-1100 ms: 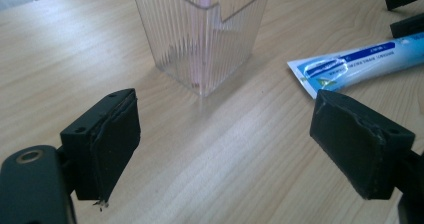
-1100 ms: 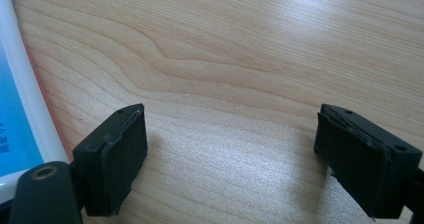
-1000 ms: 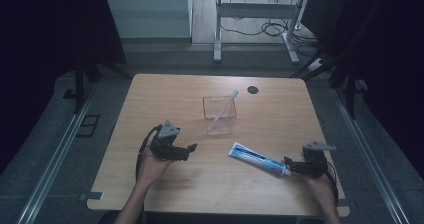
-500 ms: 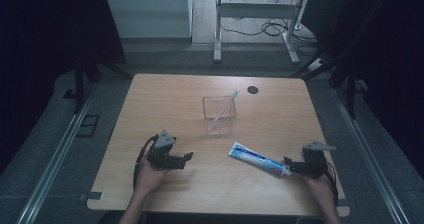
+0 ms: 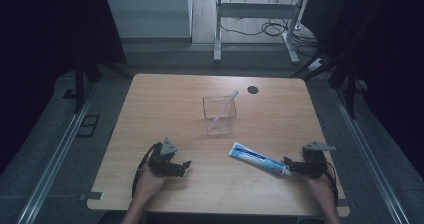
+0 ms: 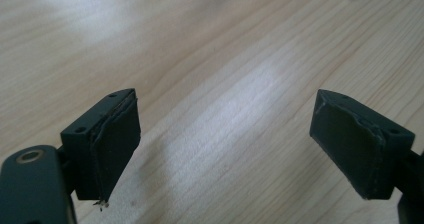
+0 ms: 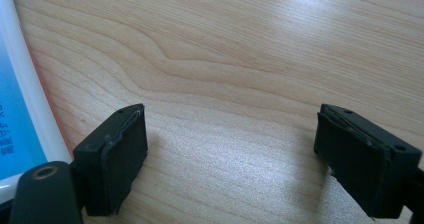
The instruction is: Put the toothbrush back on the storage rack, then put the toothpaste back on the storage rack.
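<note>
We rest both tools low on table [image 5: 150,99], near front edge. Right tool [image 5: 290,167] jaws wide, nothing between, sitting just beside cap end of toothpaste tube [image 5: 257,159], likely lined up for grasp. Left tool [image 5: 184,165] wide, empty, well apart. Clear cup [image 5: 219,116] mid-table, toothbrush [image 5: 223,110] leaning inside.
</note>
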